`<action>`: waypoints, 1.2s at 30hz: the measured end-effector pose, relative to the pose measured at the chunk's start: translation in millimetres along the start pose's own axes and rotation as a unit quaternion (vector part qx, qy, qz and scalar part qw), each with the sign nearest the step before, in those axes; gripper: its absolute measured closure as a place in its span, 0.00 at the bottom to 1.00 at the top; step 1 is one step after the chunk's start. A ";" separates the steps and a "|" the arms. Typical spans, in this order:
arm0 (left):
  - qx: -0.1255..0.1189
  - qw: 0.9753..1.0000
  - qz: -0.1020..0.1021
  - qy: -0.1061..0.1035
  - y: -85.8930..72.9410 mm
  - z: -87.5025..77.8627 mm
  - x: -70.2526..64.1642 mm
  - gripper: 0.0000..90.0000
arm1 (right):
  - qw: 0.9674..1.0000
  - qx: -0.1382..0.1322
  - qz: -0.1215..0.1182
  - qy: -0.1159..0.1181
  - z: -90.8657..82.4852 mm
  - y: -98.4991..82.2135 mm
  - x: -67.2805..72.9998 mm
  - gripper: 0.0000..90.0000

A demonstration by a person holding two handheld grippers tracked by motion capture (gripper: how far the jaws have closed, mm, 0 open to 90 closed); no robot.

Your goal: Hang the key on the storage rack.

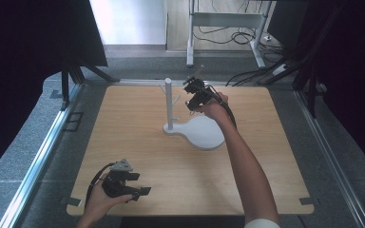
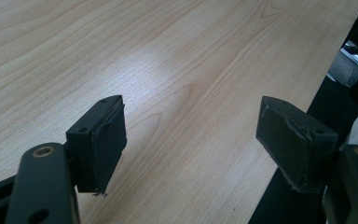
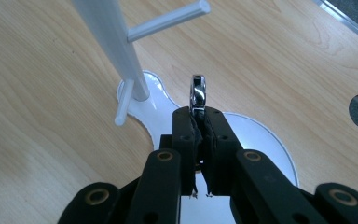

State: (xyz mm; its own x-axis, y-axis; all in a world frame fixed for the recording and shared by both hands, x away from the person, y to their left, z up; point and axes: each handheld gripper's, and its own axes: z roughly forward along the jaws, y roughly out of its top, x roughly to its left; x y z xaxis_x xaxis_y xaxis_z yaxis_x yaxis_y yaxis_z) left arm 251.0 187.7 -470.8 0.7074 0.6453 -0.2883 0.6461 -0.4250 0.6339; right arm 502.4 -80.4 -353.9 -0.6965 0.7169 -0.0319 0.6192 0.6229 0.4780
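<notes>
Centrally on the wooden table [image 1: 138, 156], one white stand [image 1: 197, 133] is seen, made up of a flat rounded base and a single upright post [image 1: 168, 102] whose long axis runs vertically. Two thin pegs [image 3: 168, 19] are counted on the post in the right gripper view: one long peg high up, pointing toward two o'clock in that view, and one short peg low down, angled toward seven o'clock. In the high view, the pegs are too faint to be counted with certainty.

One small shiny metal ring [image 3: 198, 92] is gripped edge-on by the right gripper [image 3: 198, 135], its jaws pressed tight against it. The ring is held upright, its long axis running from six to twelve o'clock in the right gripper view, with the upper part projecting above the jaw tips. It is seen over the white base, just beside the post at about four o'clock from the foot of the post, and apart from both pegs. In the high view, the right gripper [image 1: 195, 95] is held at about two o'clock from the post, near its upper half.

Two grippers are counted. The left gripper [image 1: 135, 185] is held near the table's near edge, at about seven o'clock from the stand, well apart from it. Its jaws are spread wide, with only bare wood between them, as seen in the left gripper view [image 2: 191, 135].
</notes>
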 end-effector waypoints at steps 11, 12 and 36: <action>-0.003 1.000 0.000 0.001 -0.4 -3.4 1.3 0.27 | 1.000 -0.006 0.011 0.000 1.2 9.8 -9.3 0.94; -0.004 1.000 -0.001 0.001 -0.4 -4.0 1.5 0.28 | 1.000 -0.005 0.010 -0.001 1.8 10.8 -10.3 0.94; -0.006 1.000 -0.003 0.001 -1.1 -6.0 3.5 0.27 | 1.000 -0.009 0.016 -0.004 13.2 32.2 -11.2 0.94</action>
State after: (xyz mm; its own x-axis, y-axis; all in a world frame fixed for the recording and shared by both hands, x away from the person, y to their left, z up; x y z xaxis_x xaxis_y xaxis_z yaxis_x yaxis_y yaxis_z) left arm 251.0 194.2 -468.1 0.7027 0.6491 -0.2914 0.6474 -0.4136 0.6401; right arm 534.9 -64.3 -349.8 -0.6735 0.7388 -0.0234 0.6341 0.5938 0.4952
